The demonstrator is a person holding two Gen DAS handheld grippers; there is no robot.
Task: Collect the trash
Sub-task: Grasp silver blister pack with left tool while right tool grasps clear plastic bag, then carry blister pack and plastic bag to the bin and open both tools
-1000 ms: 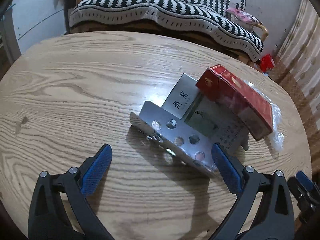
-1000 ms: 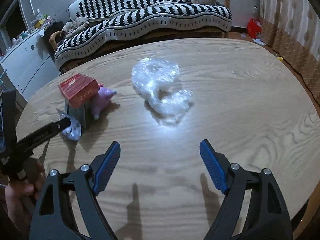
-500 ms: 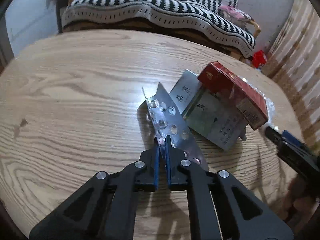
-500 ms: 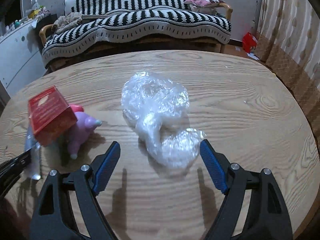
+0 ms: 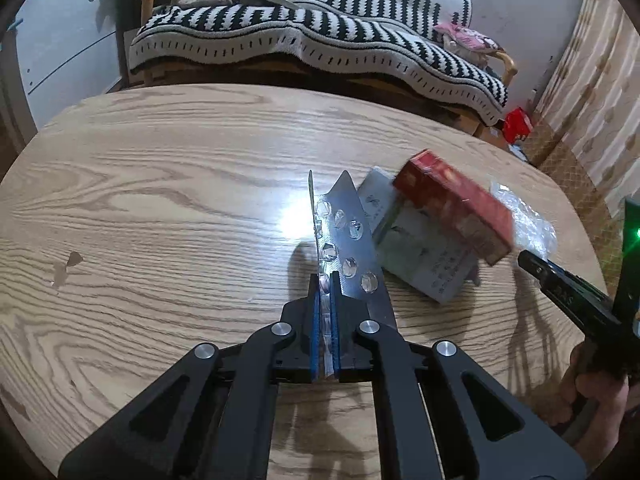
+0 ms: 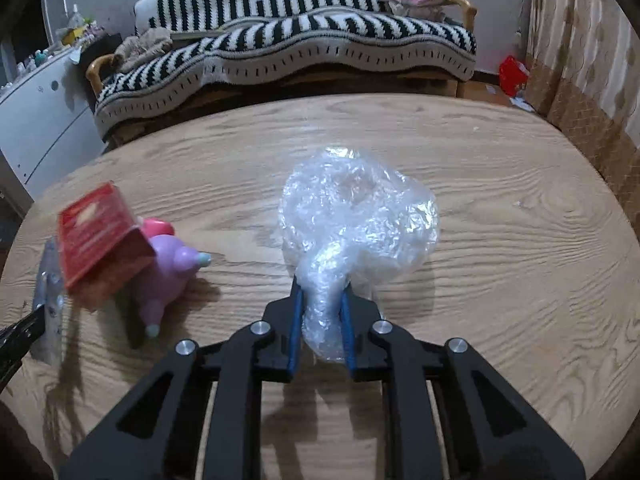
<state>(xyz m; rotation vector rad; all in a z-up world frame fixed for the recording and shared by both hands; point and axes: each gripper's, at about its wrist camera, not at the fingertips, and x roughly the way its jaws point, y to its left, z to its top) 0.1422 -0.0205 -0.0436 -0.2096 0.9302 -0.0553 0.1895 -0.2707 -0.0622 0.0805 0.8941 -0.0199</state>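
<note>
While the left gripper (image 5: 325,300) pinches an empty blister pack (image 5: 347,236) tight, the right gripper's (image 6: 321,312) fingers have just closed around a crumpled plastic bag (image 6: 356,220) on the worktop (image 6: 500,260).

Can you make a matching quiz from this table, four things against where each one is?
Things:
1. blister pack
2. plastic bag
3. red box
4. purple toy

Places:
A. pinched in the right tongs
B. on the table beside the red box
C. clamped in the left tongs
D. propped on the grey leaflet

Pairs: 1-C, 2-A, 3-D, 4-B
</note>
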